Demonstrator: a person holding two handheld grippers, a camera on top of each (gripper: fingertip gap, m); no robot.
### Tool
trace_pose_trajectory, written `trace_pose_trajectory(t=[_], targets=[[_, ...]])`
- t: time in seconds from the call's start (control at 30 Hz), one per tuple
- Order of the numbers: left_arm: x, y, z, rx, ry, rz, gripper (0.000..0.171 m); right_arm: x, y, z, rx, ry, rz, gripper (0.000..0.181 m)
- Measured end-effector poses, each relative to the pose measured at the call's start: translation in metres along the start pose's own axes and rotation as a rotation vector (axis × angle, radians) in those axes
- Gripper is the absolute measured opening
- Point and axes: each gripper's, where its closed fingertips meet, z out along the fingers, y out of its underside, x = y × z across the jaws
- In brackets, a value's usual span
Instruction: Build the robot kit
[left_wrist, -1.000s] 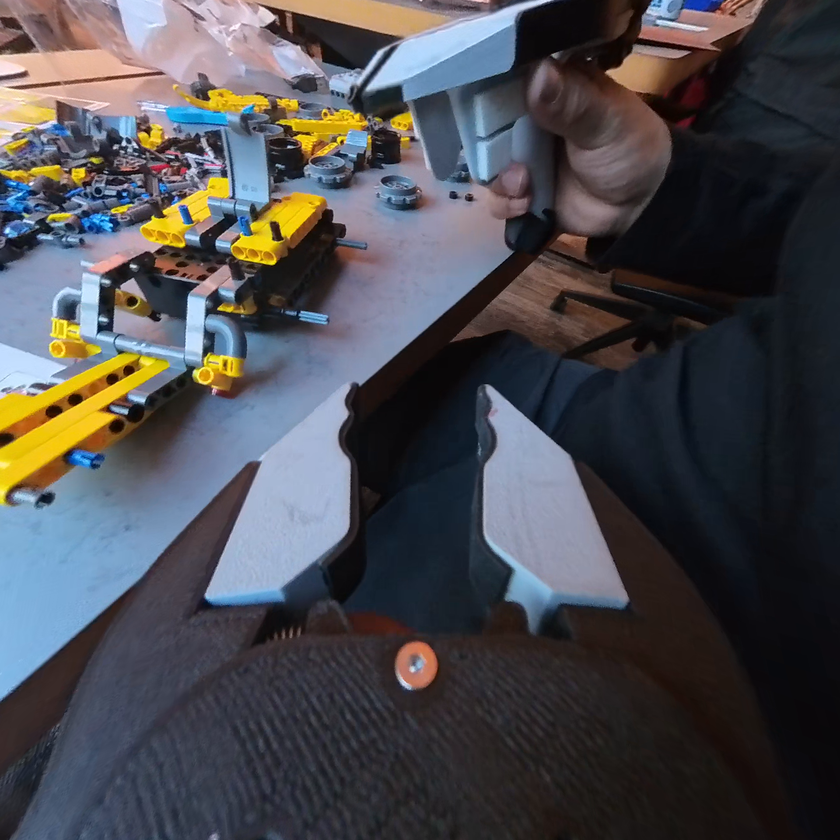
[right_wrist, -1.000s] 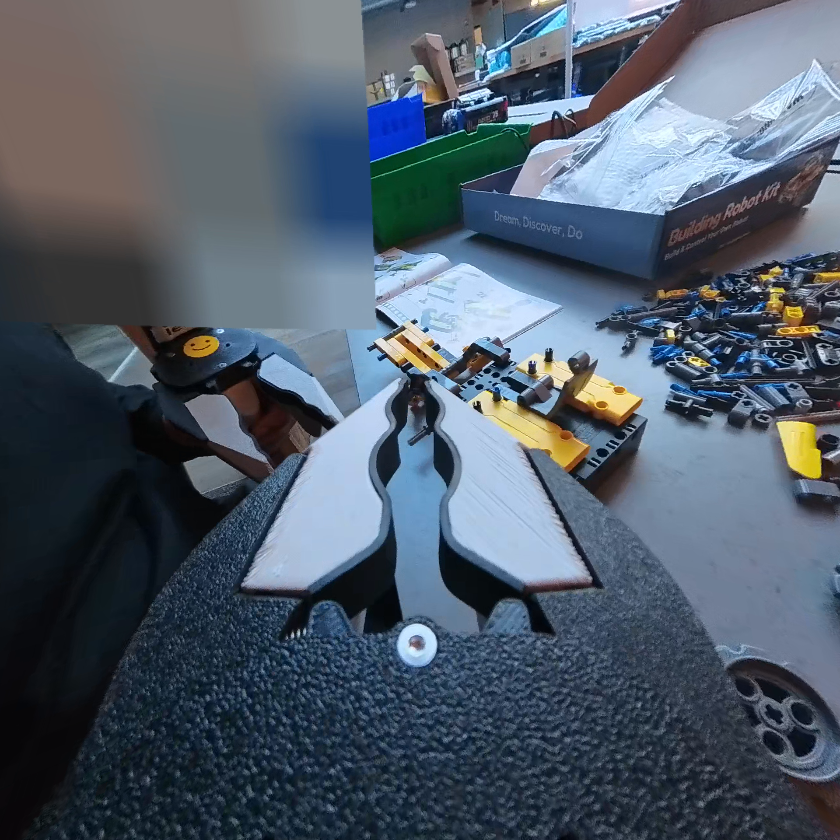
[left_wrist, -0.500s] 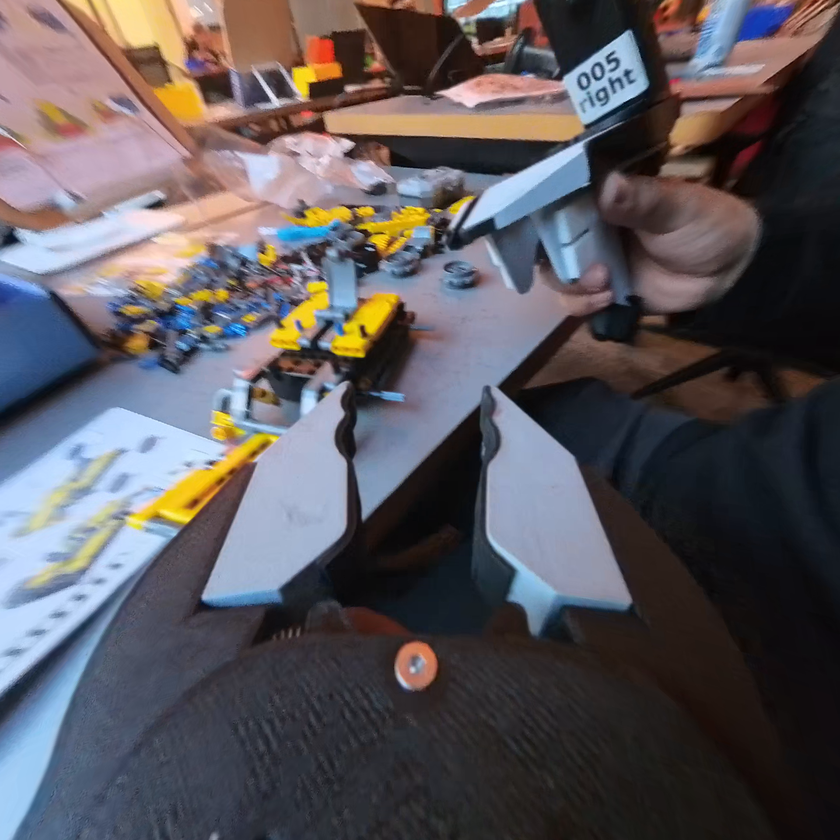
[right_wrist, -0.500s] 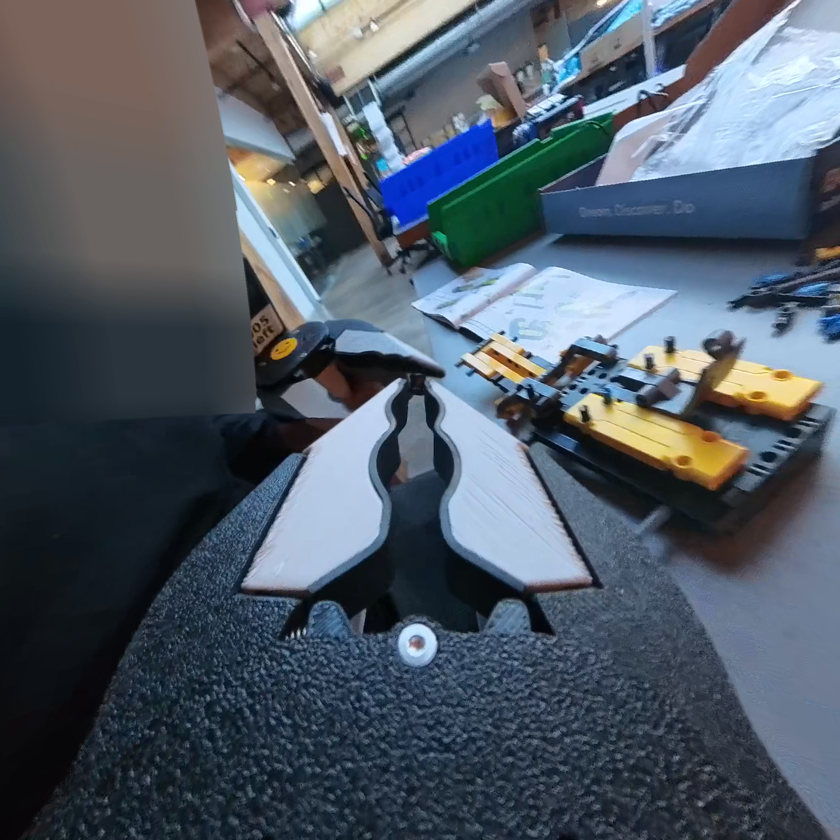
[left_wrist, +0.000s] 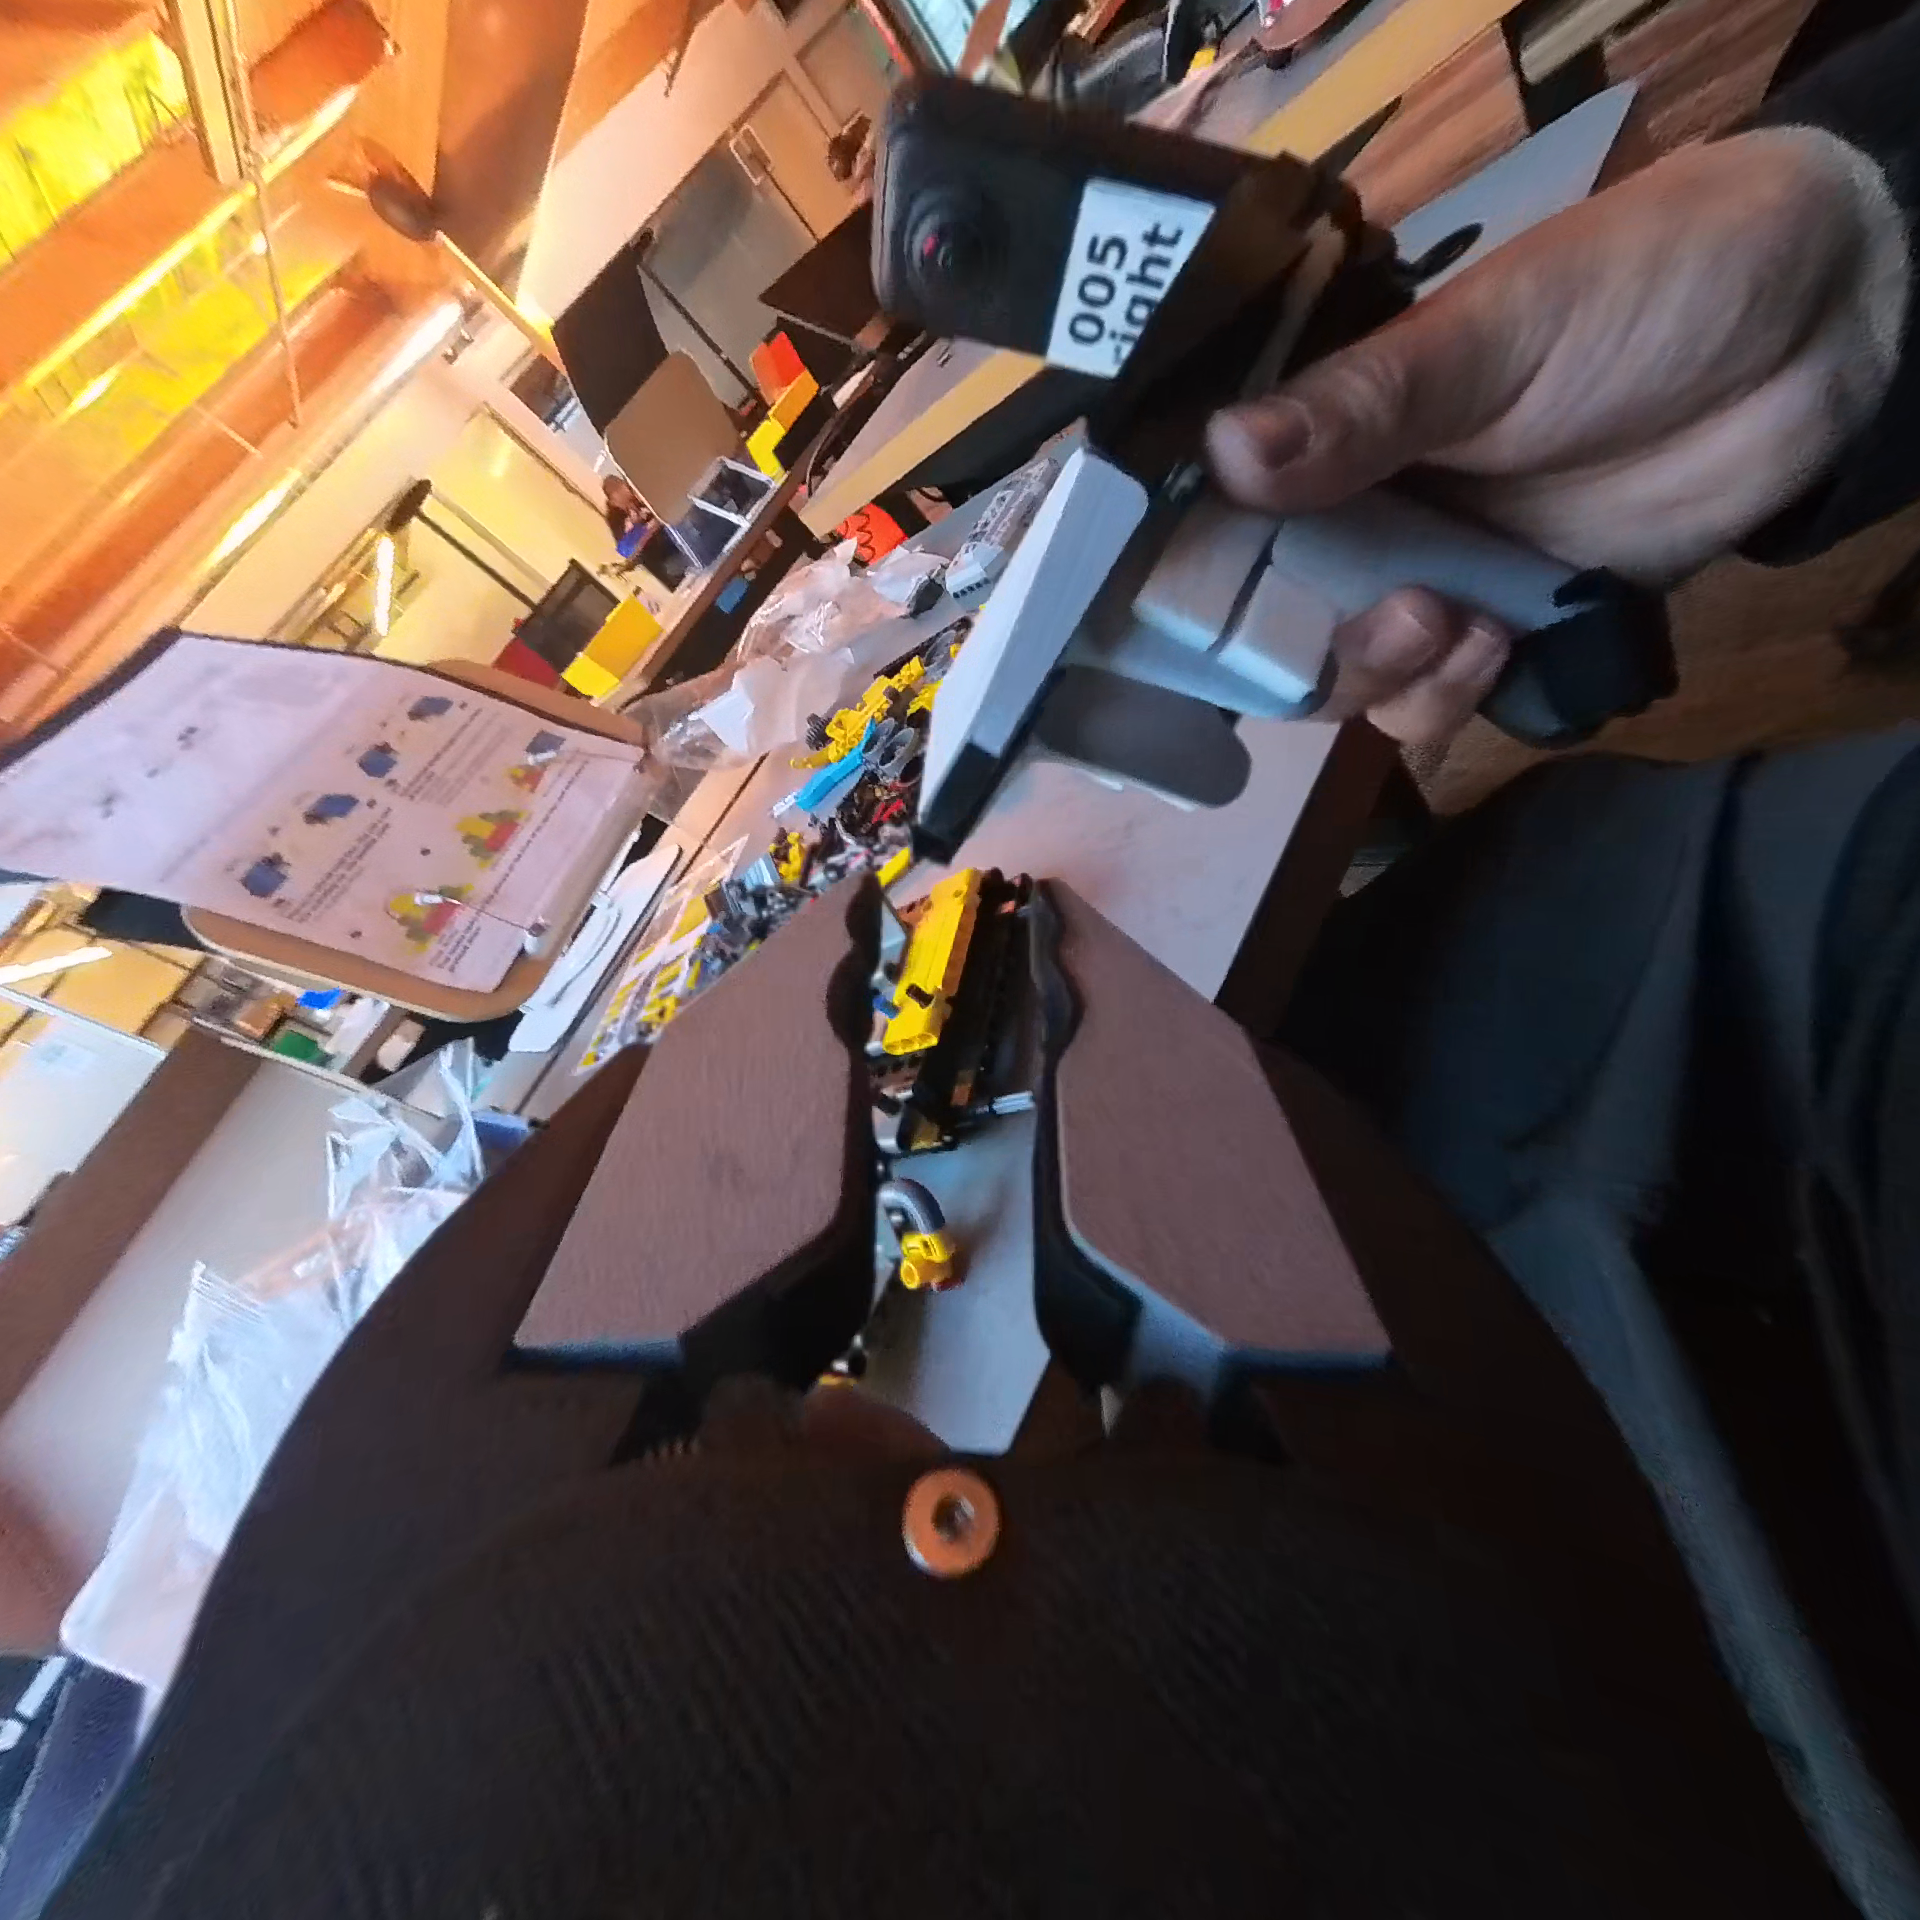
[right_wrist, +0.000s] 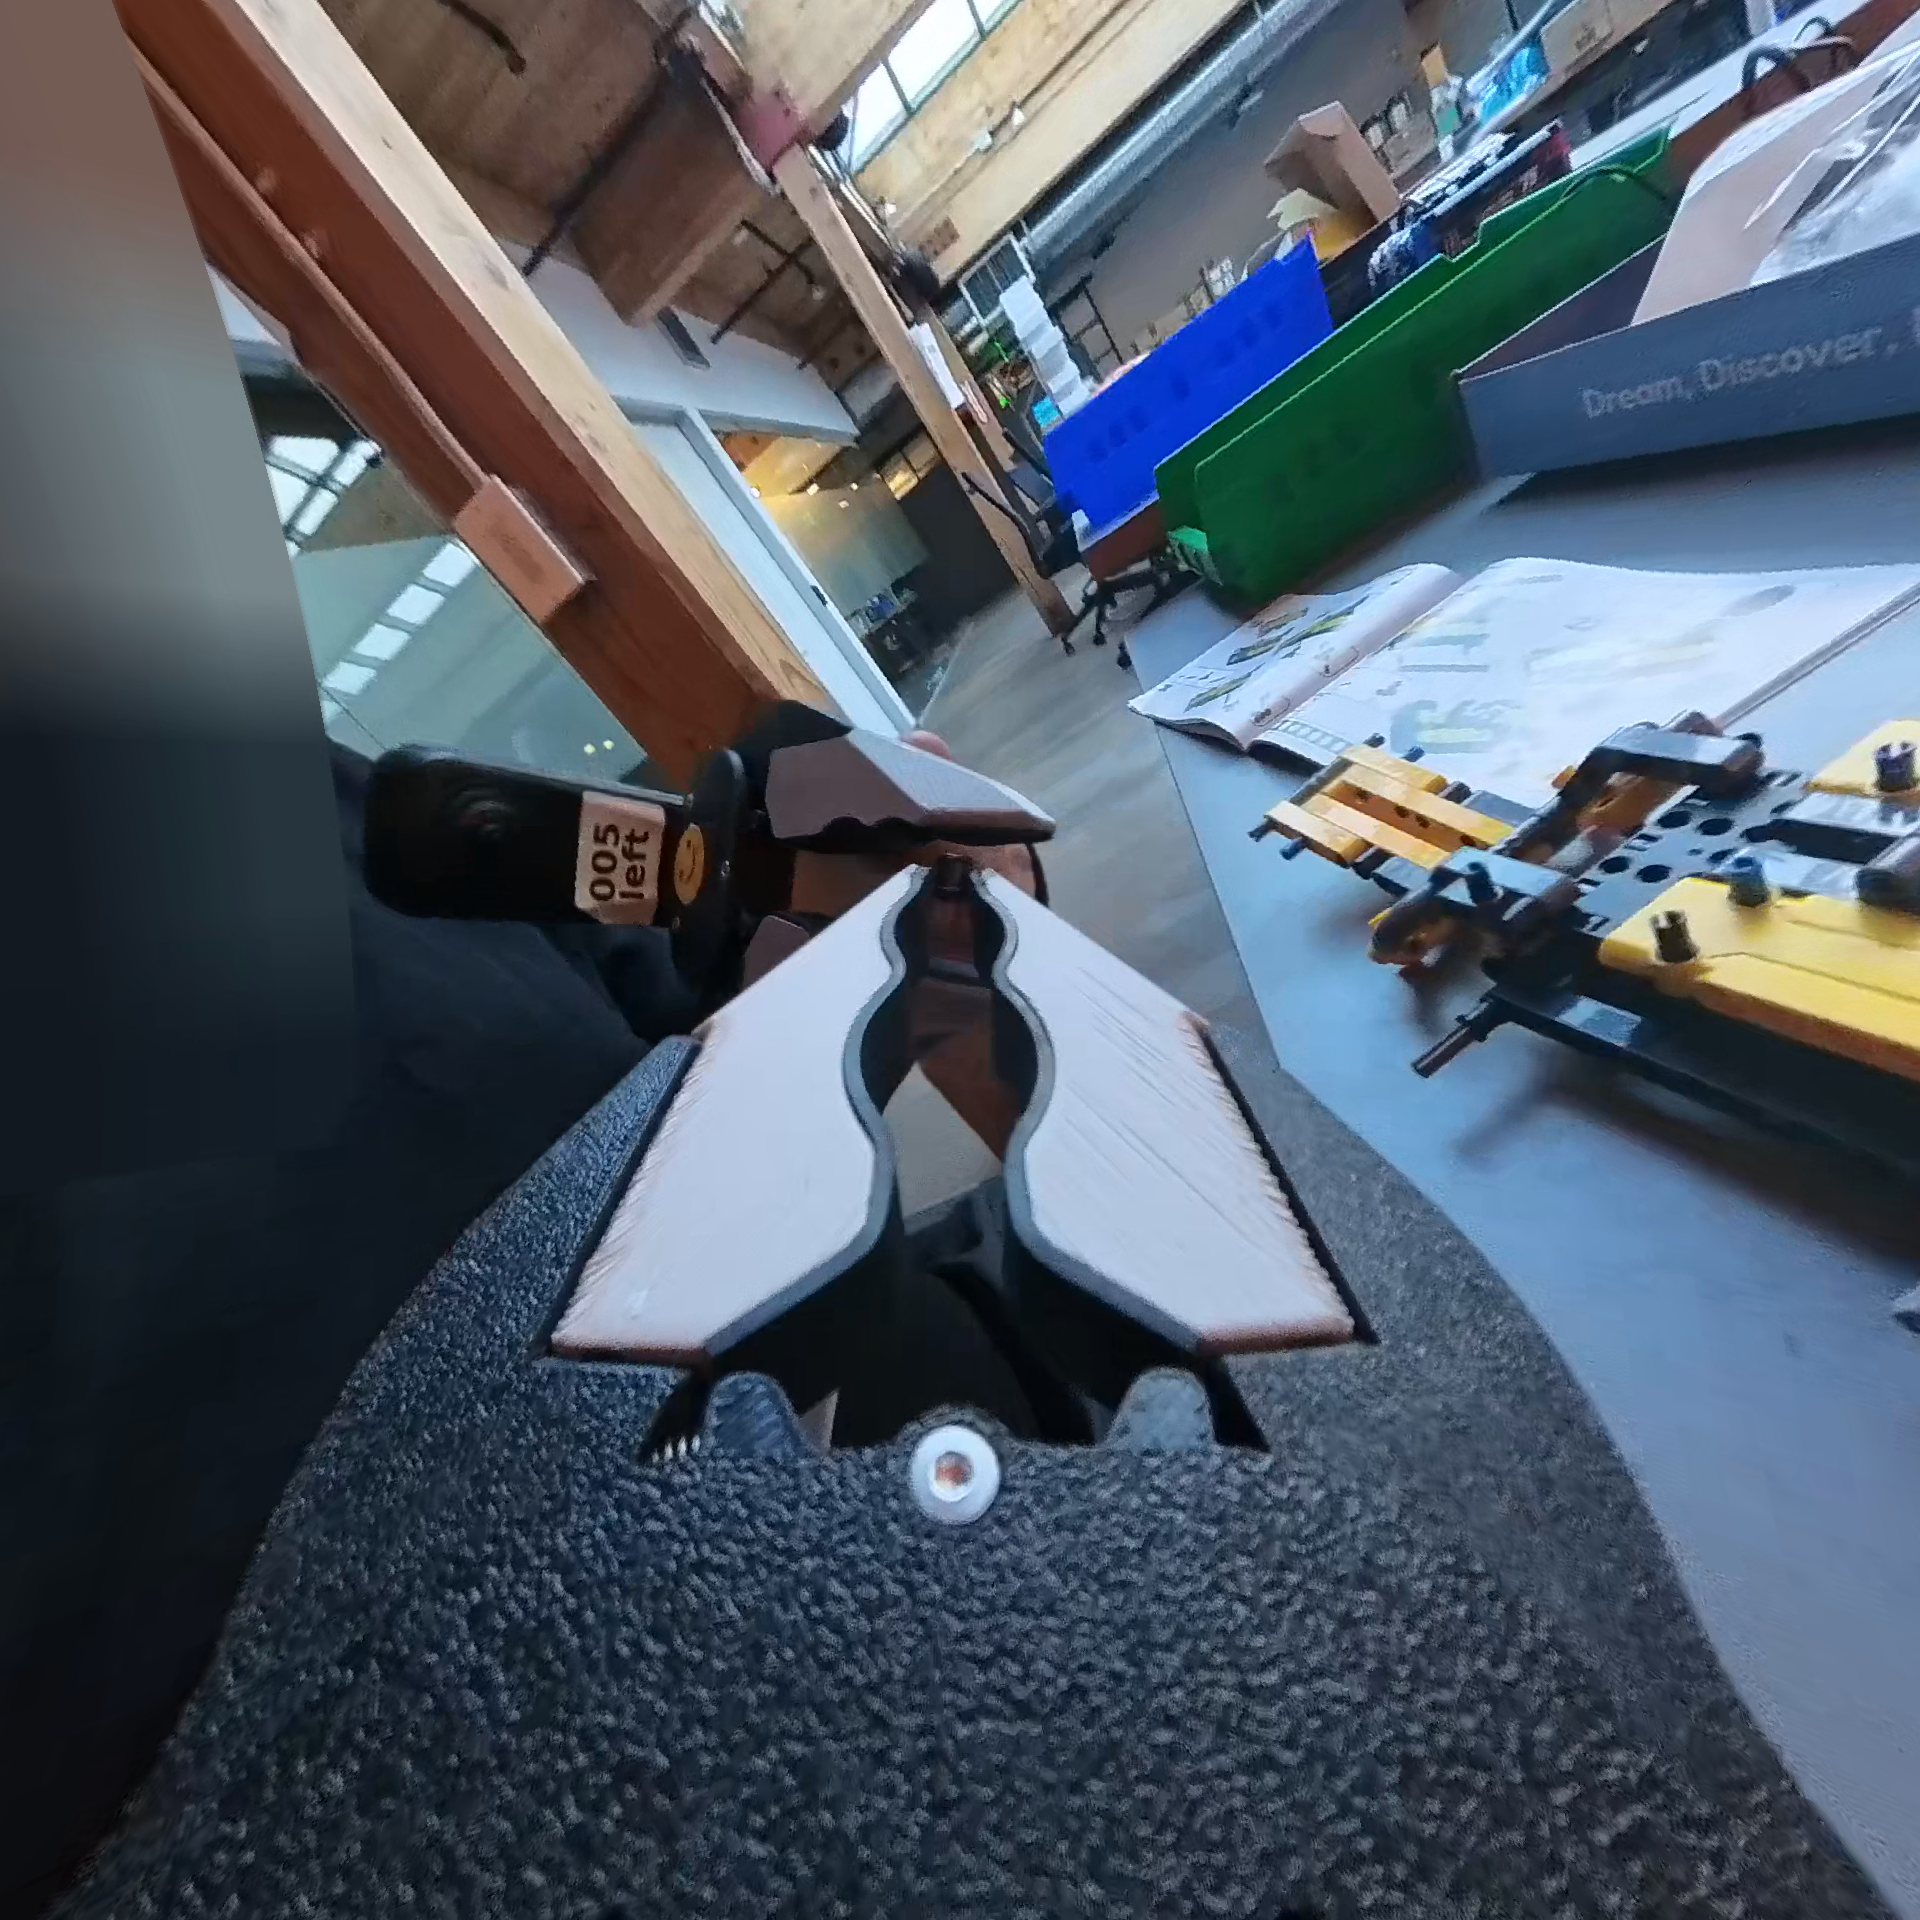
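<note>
Yellow-black brick model (left_wrist: 951, 1003) lying on grey table (left_wrist: 1153, 852), partly hiding behind left gripper (left_wrist: 951, 914), fingers gaping, empty. Right gripper (right_wrist: 948, 883) pinching tiny dark peg (right_wrist: 948, 871), shape hard to make out.

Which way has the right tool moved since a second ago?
Yes: right tool, shut on a small black pin, swung left; the yellow-and-black model, earlier dead ahead, now sits far right.
</note>
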Motion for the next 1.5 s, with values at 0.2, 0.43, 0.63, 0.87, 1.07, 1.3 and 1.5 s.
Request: trace_pose_trajectory(t=[0.2,0.43,0.63,0.87,1.07,1.3,1.5], targets=[[-0.008,-0.017,-0.001,0.098,-0.063,0.050,0.013,0.002,-0.004,-0.003,0.074,-0.021,0.054,0.006],[-0.005,-0.010,0.009,0.118,-0.034,0.040,0.007,0.007,-0.005,-0.008,0.114,-0.039,0.080,0.007],[-0.008,-0.003,0.016,0.123,-0.035,-0.003,0.008,0.016,-0.008,-0.010,0.134,-0.023,0.070,0.006],[-0.013,0.002,0.019,0.129,-0.029,-0.089,0.016,0.022,-0.008,-0.013,0.158,-0.022,0.075,0.006],[0.005,0.004,0.019,0.112,0.032,-0.147,0.021,0.025,-0.008,-0.018,0.154,0.007,0.062,0.006],[0.028,0.017,0.004,0.098,0.185,-0.482,0.018,0.040,-0.005,-0.038,0.099,0.148,-0.035,0.006],[0.027,0.039,0.009,0.017,0.183,-0.531,0.018,0.048,0.002,-0.035,0.082,0.170,-0.008,0.006]])
